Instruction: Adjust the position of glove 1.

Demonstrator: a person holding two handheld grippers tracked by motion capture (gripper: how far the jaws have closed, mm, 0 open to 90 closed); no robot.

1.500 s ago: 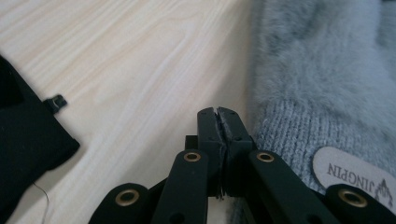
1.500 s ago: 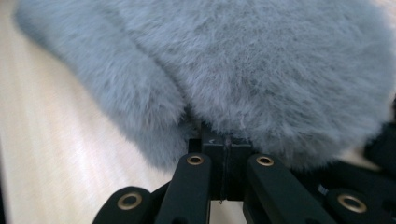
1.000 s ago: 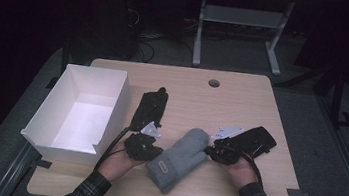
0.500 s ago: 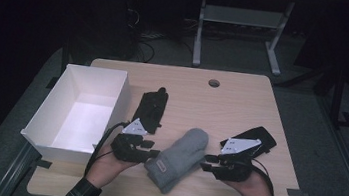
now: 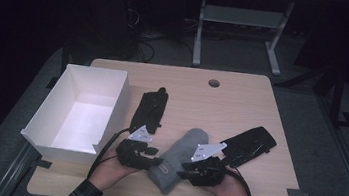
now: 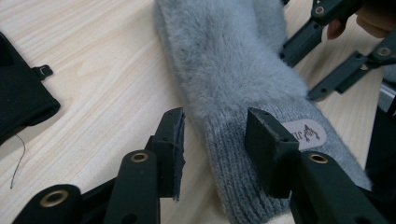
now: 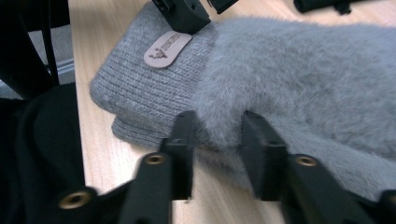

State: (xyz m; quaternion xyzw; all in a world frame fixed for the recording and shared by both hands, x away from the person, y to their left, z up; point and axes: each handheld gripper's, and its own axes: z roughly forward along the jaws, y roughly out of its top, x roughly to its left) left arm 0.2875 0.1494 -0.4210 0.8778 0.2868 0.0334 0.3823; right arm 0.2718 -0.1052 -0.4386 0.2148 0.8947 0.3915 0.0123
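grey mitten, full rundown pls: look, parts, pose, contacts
The grey mitten lies flat on the wooden table, fluffy body pointing away from the person, ribbed knit cuff nearest them, with a small pale logo patch on the cuff. It looks soft and furry, apparently a stacked pair. The left hand-held gripper straddles the cuff, jaws open; the right hand-held gripper meets the fluffy edge, its jaws having just been closing.

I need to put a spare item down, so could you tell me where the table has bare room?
The far table around the round hole is bare, as is the white box. The near edge is crowded: grey mitten, two black gloves.
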